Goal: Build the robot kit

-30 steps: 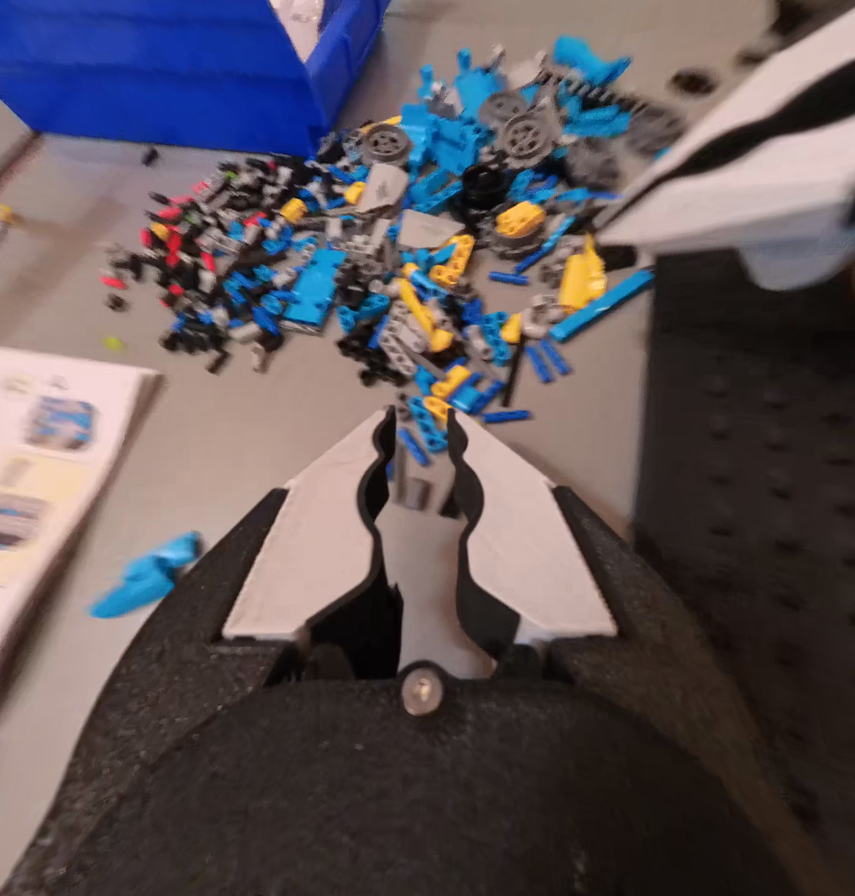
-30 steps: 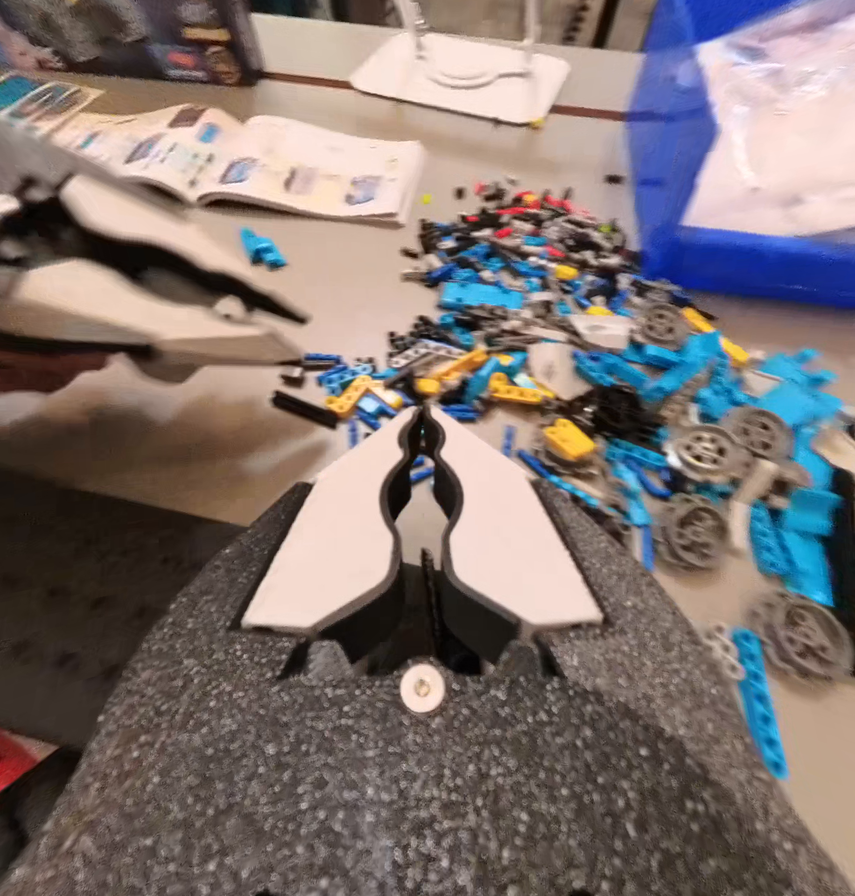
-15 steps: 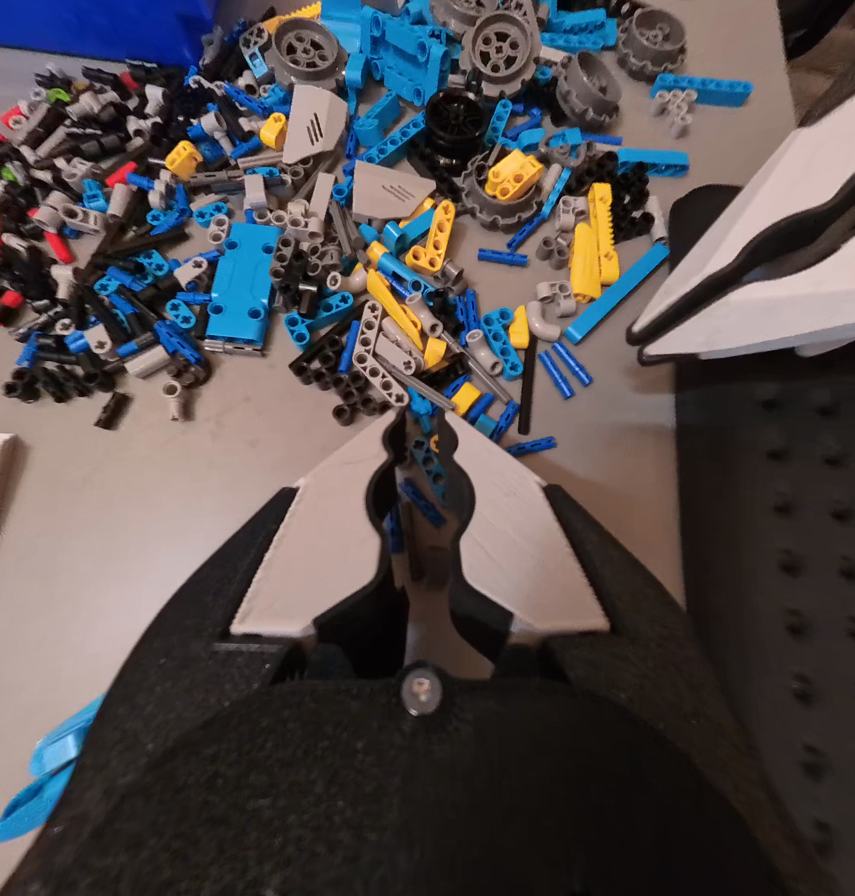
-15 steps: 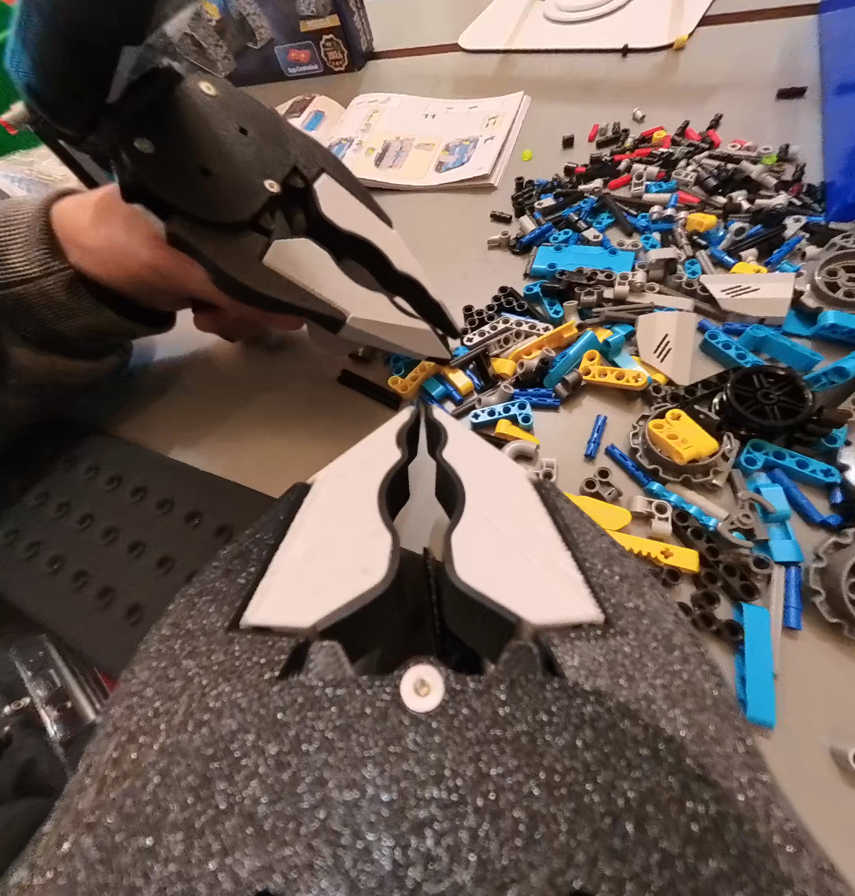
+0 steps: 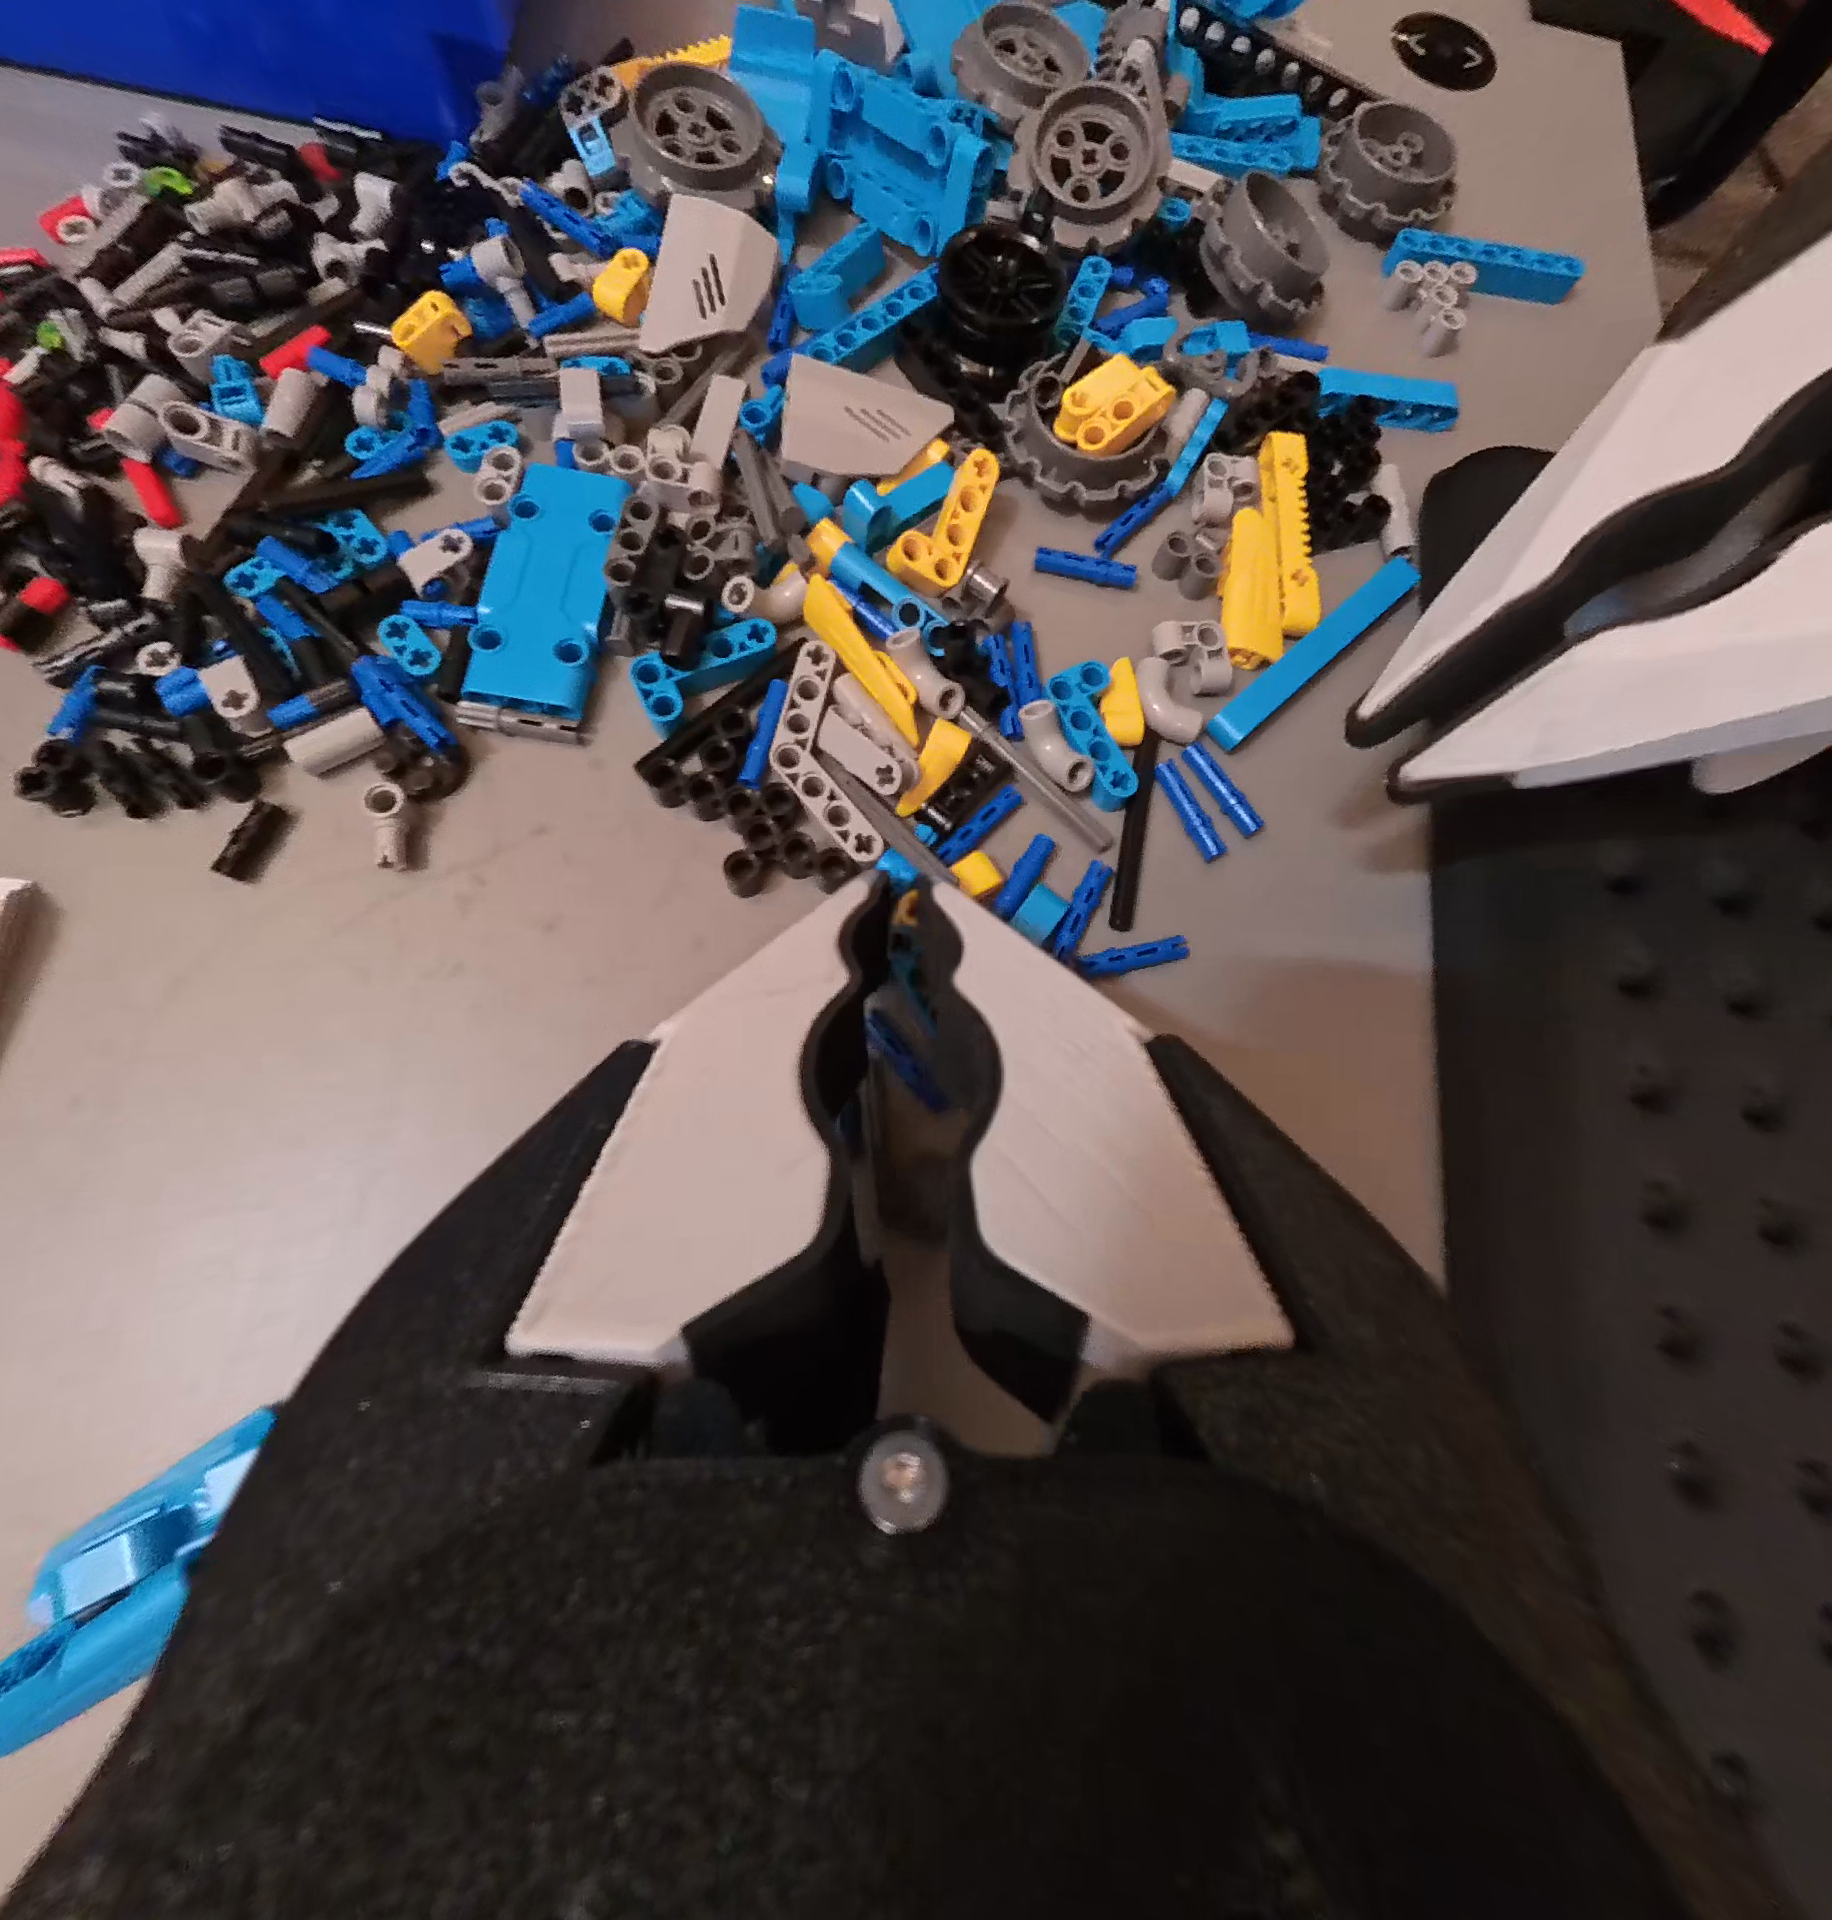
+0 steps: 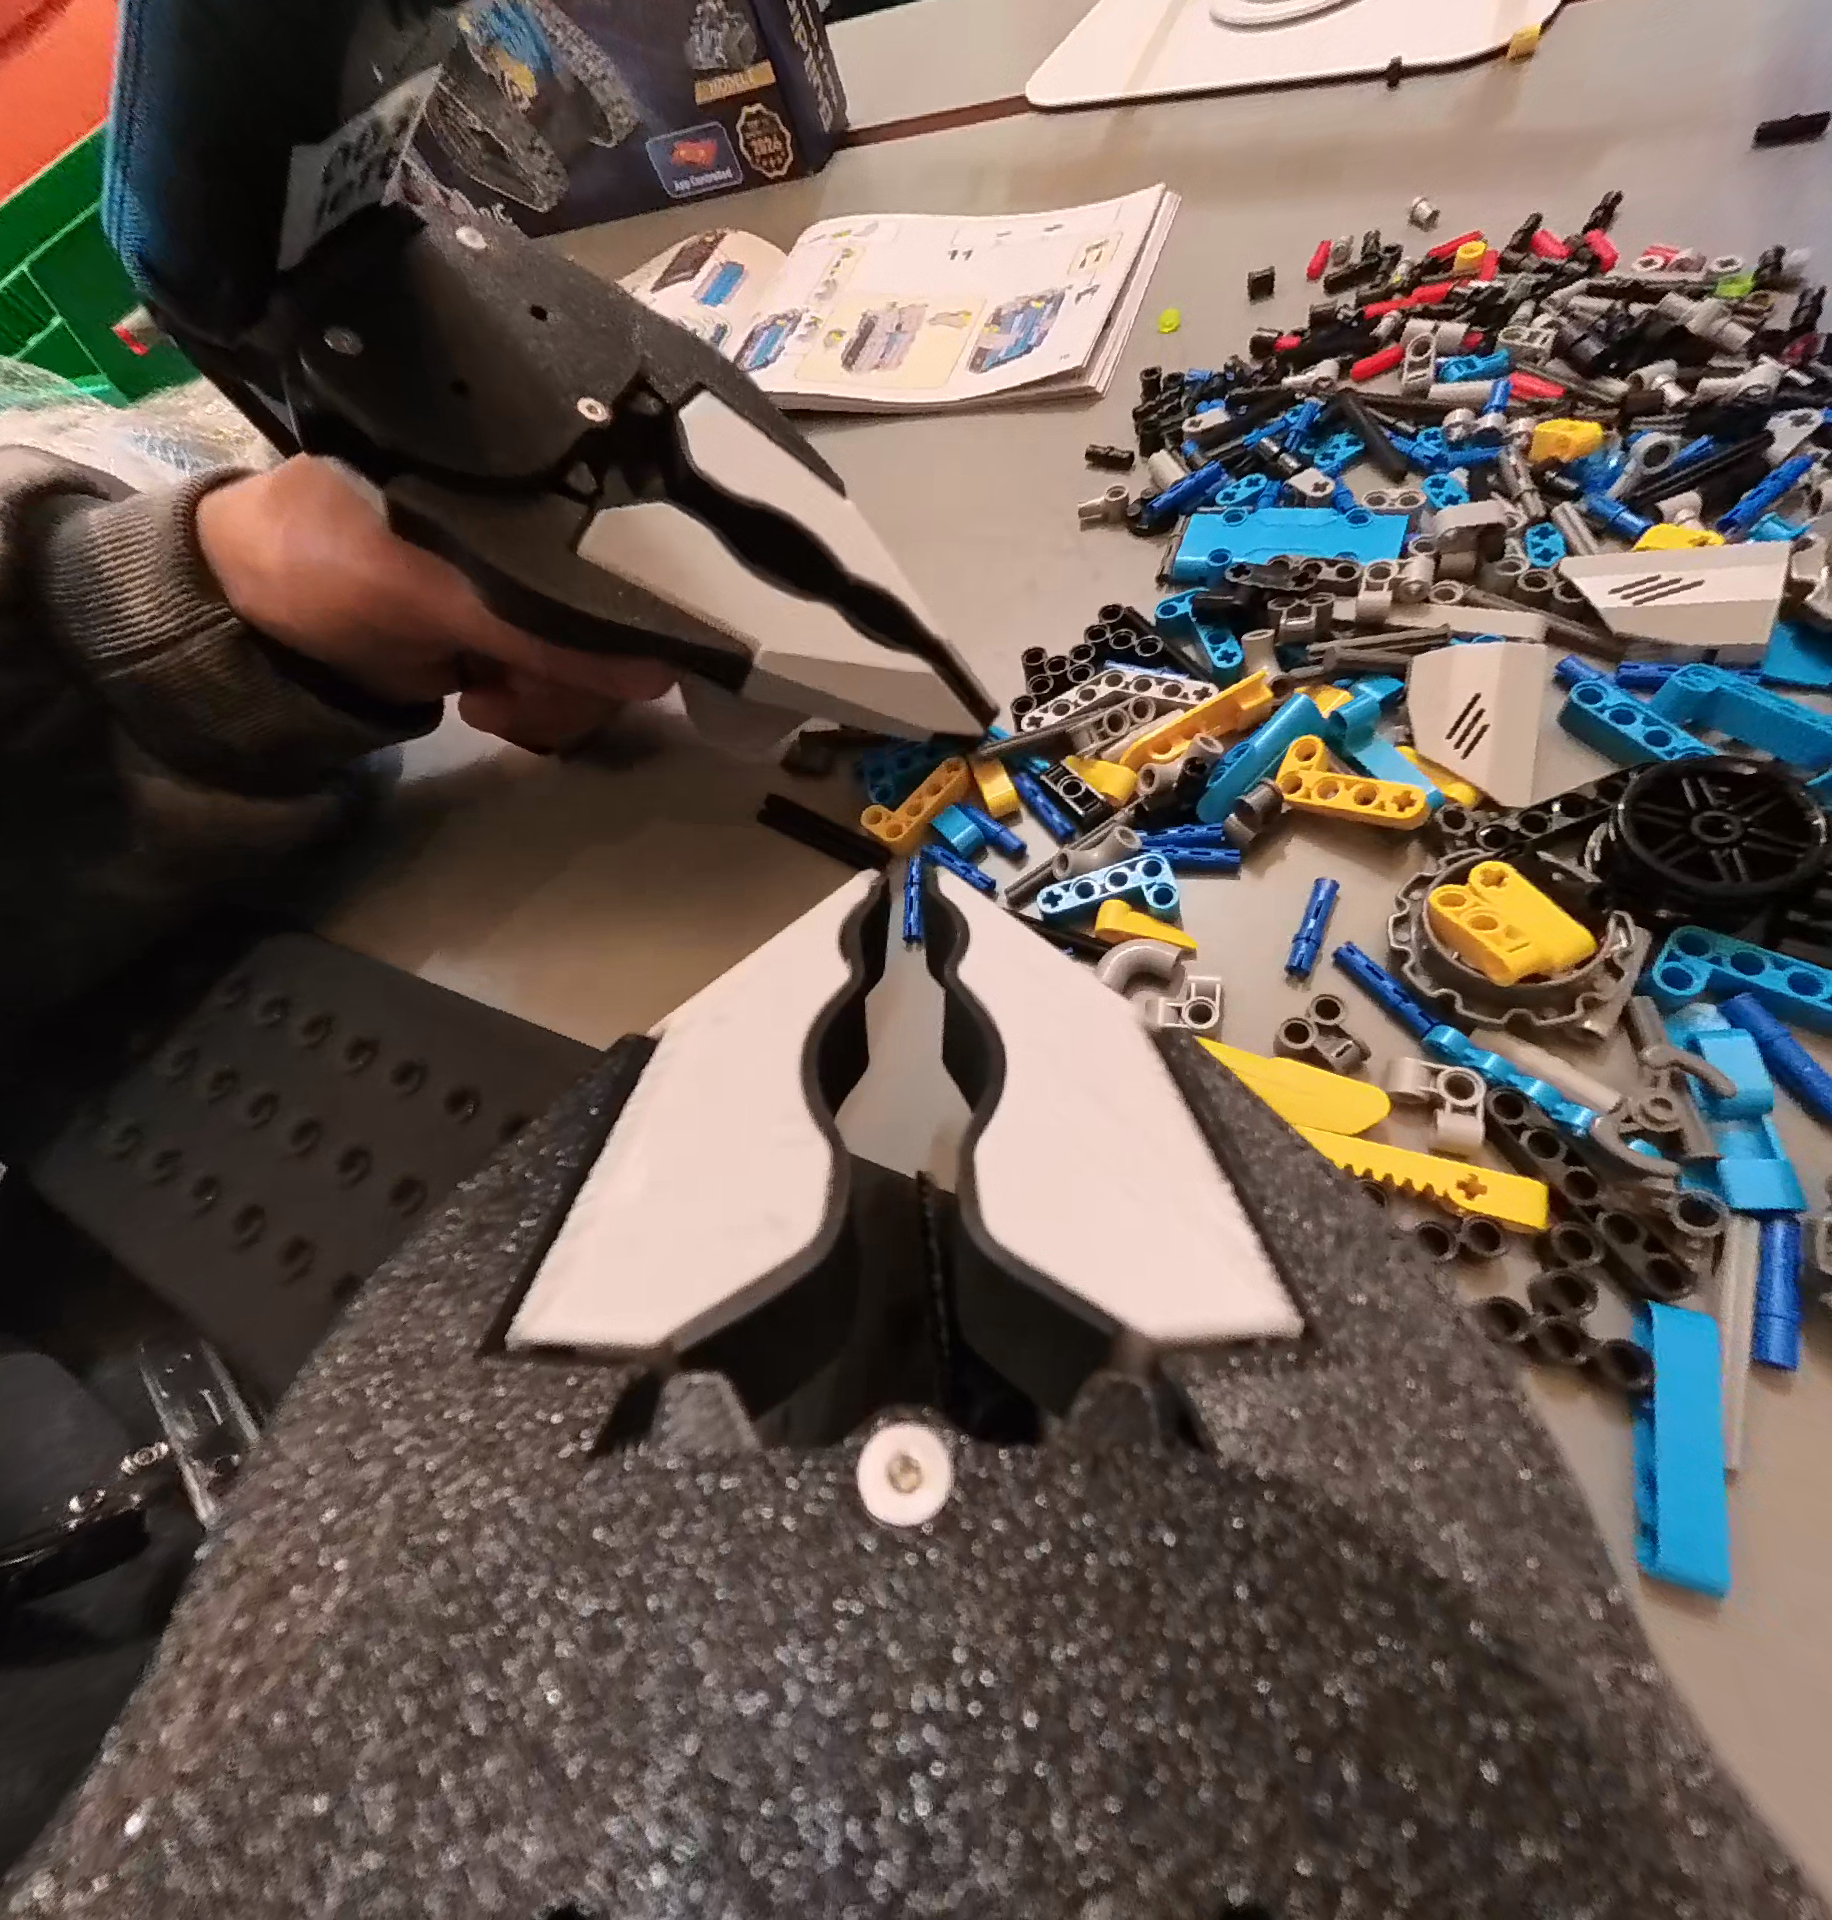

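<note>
A heap of small building-toy parts (image 5: pixel 787 499), blue, yellow, grey, black and red, lies on the grey table (image 5: pixel 320 1091). My left gripper (image 5: pixel 901 891) is at the heap's near edge, with its tips closed to a narrow slit on the end of a thin dark grey axle (image 5: pixel 881 810). Blue pins show through the slit. In the right wrist view the left gripper (image 6: pixel 979 724) touches the heap, held by a hand (image 6: pixel 372 603). My right gripper (image 6: pixel 909 883) hovers over the heap's edge, nearly shut and empty. It shows in the left wrist view (image 5: pixel 1374 753).
A blue bin (image 5: pixel 216 52) stands behind the heap. An open instruction booklet (image 6: pixel 943 301), a printed box (image 6: pixel 631 104) and a white board (image 6: pixel 1255 52) lie farther off. A black perforated mat (image 5: pixel 1670 1247) borders the table. A loose blue curved part (image 5: pixel 81 1621) lies near me. One gripper's finger ends stand about 8 centimeters off the other's.
My left gripper moved forward to the heap's edge and closed from wide open to a narrow slit. The right gripper moved closer to the heap and its tips parted slightly.
</note>
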A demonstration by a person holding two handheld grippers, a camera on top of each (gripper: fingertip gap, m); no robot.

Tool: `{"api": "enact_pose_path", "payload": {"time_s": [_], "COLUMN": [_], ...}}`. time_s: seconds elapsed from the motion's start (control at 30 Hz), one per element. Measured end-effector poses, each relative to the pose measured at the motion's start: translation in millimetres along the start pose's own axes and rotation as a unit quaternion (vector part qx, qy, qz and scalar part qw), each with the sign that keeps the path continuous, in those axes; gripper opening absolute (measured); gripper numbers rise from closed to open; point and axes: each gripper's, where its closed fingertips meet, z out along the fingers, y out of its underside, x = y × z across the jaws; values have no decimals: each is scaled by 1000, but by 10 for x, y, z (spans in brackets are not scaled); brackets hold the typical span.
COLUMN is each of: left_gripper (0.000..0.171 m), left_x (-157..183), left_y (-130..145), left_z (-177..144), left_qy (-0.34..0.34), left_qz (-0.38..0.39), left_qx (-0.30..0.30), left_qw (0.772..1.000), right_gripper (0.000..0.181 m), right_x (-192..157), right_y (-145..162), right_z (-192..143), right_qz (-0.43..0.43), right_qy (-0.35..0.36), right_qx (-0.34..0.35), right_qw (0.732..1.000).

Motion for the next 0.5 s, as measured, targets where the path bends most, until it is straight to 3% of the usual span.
{"api": "enact_pose_path", "payload": {"time_s": [0.1, 0.5], "left_gripper": [15, 15], "left_x": [-17, -89], "left_y": [-23, 12], "left_z": [37, 42], "left_qy": [-11, -38], "left_qz": [6, -8], "left_qx": [-3, -18], "left_qw": [1000, 999], "right_gripper": [6, 7], "right_x": [-8, -29], "right_y": [14, 44], "right_z": [3, 19], "right_qz": [-4, -10], "right_qy": [3, 4], "right_qx": [-4, -13], "right_qw": [1000, 1000]}}
